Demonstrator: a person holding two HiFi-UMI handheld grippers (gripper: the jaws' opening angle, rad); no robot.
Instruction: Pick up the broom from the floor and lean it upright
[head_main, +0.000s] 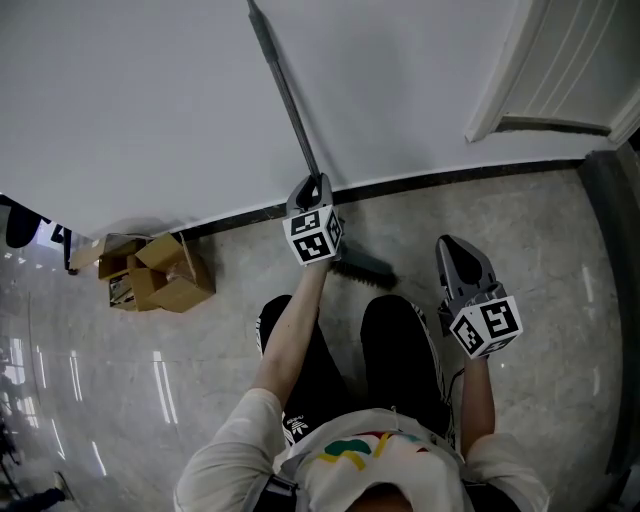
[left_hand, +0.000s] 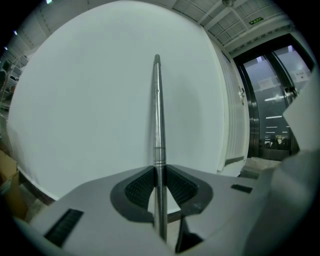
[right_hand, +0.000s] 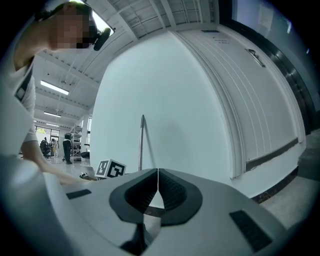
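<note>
A: Left gripper (left_hand: 159, 172). How do the jaws stand?

B: Pinched on the broom's metal handle (left_hand: 157, 115). Both ribbed pads press the tube from either side, just under a ring joint in the tube. The handle runs straight up out of the grip.

A: And the right gripper (right_hand: 158, 180)?

B: Jaws pressed together, pad to pad, nothing between them. It hangs in the air to the right of the left one, well apart from the broom.

A: Where is the broom (head_main: 300, 130) itself?

B: Standing close to upright. From the head view, the dark brush head (head_main: 362, 267) sits low at the floor (head_main: 540, 230), just in front of the black baseboard (head_main: 450, 178) and near the person's dark trouser legs (head_main: 395, 350). The handle rises from there through the left gripper and on up along the white wall (head_main: 130, 100). Whether the tip touches the wall, I cannot tell.

A: Surroundings?

B: Grey polished floor, glossy. Open cardboard boxes (head_main: 160, 272) against the wall, off to the left. A white panelled door (right_hand: 250, 100) to the right. In the right gripper view, the left gripper's marker cube (right_hand: 111, 169) shows beside the handle.
</note>
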